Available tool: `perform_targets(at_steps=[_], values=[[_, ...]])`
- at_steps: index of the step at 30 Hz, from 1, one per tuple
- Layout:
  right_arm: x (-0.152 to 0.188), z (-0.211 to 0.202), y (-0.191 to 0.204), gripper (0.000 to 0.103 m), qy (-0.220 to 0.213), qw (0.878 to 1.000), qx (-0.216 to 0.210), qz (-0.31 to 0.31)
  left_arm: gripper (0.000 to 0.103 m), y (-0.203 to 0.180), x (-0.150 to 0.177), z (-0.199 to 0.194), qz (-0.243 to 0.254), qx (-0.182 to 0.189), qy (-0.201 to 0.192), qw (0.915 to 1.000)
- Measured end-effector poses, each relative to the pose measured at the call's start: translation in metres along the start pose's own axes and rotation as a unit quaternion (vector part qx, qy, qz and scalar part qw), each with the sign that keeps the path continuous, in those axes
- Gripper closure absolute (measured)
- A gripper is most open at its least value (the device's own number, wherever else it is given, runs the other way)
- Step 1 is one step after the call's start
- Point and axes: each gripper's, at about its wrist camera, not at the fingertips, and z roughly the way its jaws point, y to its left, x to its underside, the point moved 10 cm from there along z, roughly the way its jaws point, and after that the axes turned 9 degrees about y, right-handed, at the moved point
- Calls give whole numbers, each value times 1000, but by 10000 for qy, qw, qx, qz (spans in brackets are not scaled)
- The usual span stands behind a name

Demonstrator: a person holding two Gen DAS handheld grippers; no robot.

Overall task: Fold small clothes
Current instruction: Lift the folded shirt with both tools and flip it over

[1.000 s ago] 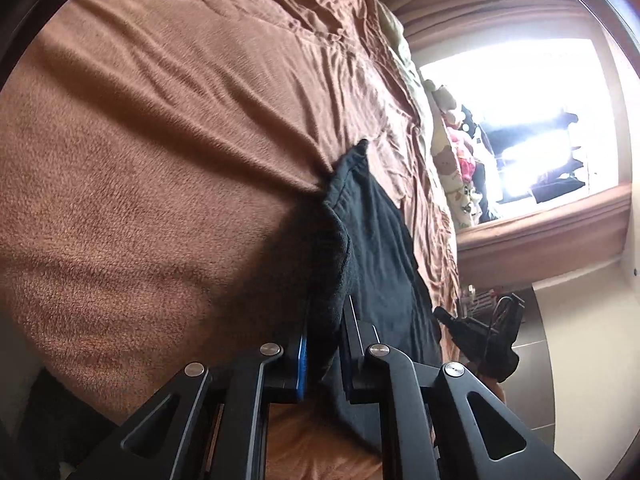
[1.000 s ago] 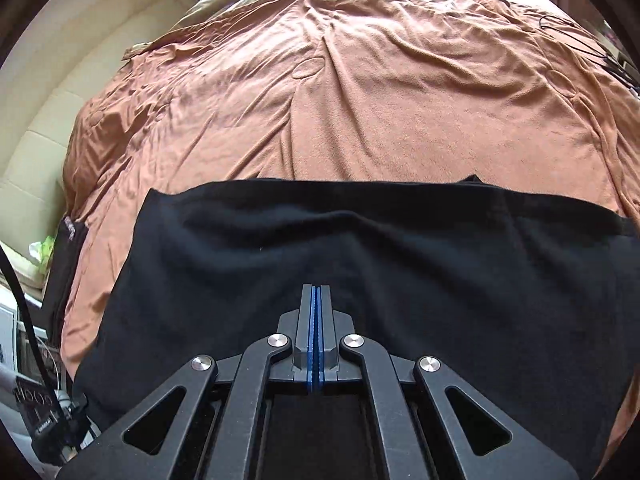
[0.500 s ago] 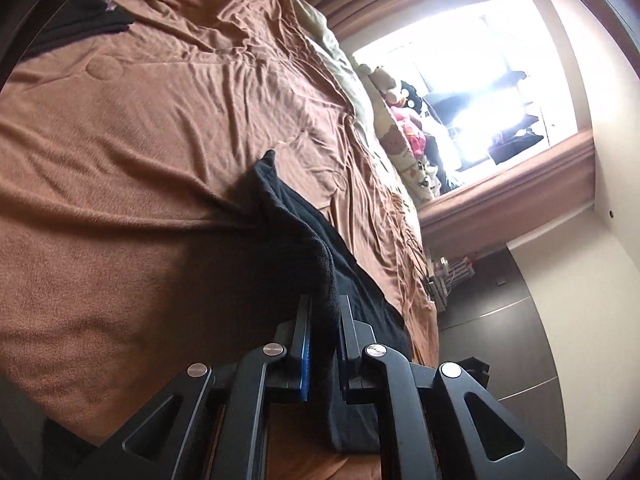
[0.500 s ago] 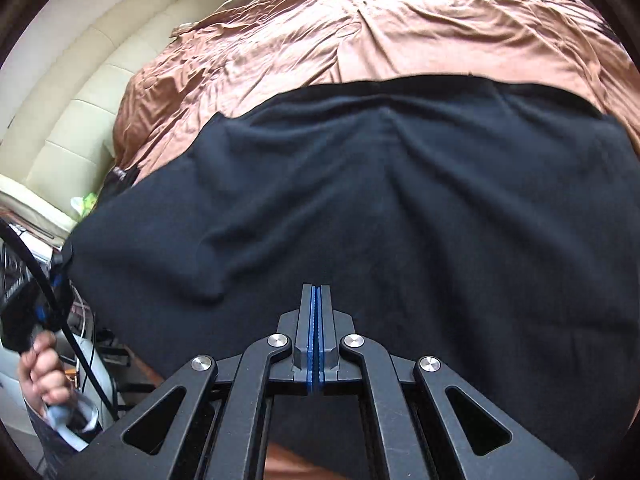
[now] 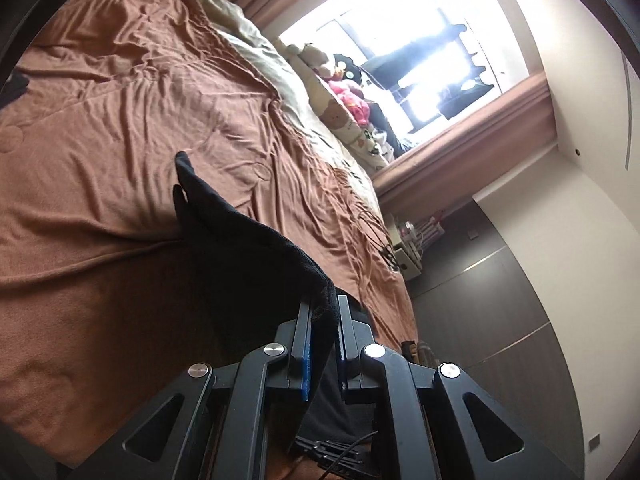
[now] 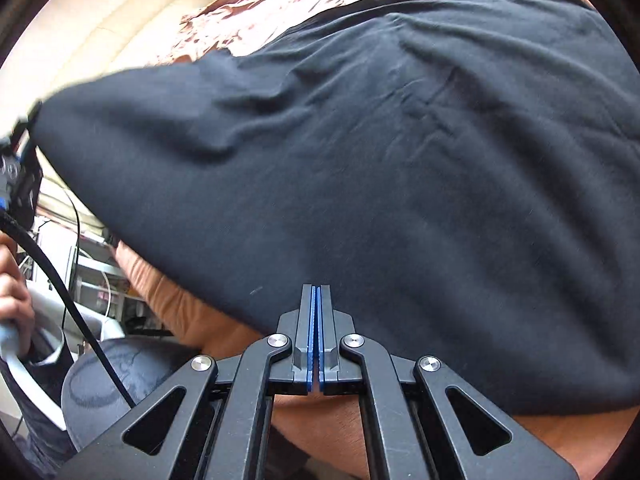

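My left gripper (image 5: 322,312) is pinching the thick edge of a black garment (image 5: 240,240); the cloth fills the narrow gap between its two blue-lined pads and hangs down behind them. From there the garment runs away from me as a raised ridge and ends in a small point that lies over the brown bedspread (image 5: 100,120). The bedspread is wrinkled and covers the whole bed. At the far side of the bed, under the bright window (image 5: 400,40), I see some plush toys (image 5: 348,96) in a row, and a brown curtain (image 5: 460,152) beside the window.

My right gripper (image 6: 316,292) has its pads pressed flat together, with only the two blue strips showing between them. Its tip sits at the near edge of the same black garment (image 6: 360,160), but I cannot tell from this view whether any cloth is caught between the pads. The garment is spread wide here, lifted at its left corner, with soft folds across it, and the brown bedspread (image 6: 192,312) shows under it. At the far left edge my left hand (image 6: 14,292) is seen, holding the handle of the other gripper, with a black cable (image 6: 60,292) going down from it.
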Motion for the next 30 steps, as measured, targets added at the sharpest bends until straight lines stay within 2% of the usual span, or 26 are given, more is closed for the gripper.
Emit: perform_targets(at_steps=[5, 14, 15, 16, 17, 18, 19, 22, 30], values=[[4, -13, -7, 103, -31, 9998, -187, 89, 93, -47, -1, 17, 447, 110, 199, 9987], [13, -98, -43, 99, -1010, 9939, -90, 437, 93, -111, -1, 50, 977, 218, 496, 9937], [15, -108, -47, 94, -1101, 9928, -66, 465, 93, -117, 0, 54, 1024, 235, 528, 9931], [15, -118, -52, 81, -1188, 9917, -65, 497, 93, -122, 1, 57, 1057, 257, 568, 9924], [17, -125, -53, 73, -1290, 9902, -82, 530, 93, -126, 1, 61, 1077, 279, 606, 9919], [19, -134, -55, 57, -1418, 9883, -94, 562, 93, -130, 2, 65, 1104, 303, 646, 9913], [22, -144, -59, 48, -1564, 9858, -96, 597, 93, -135, 3, 69, 1134, 329, 684, 9906], [32, -171, -71, 47, -1875, 9797, -151, 688, 93, -149, 8, 81, 1222, 390, 779, 9887], [65, -203, -97, 47, -2162, 9714, -97, 974, 93, -174, 30, 135, 1219, 571, 1211, 9835]])
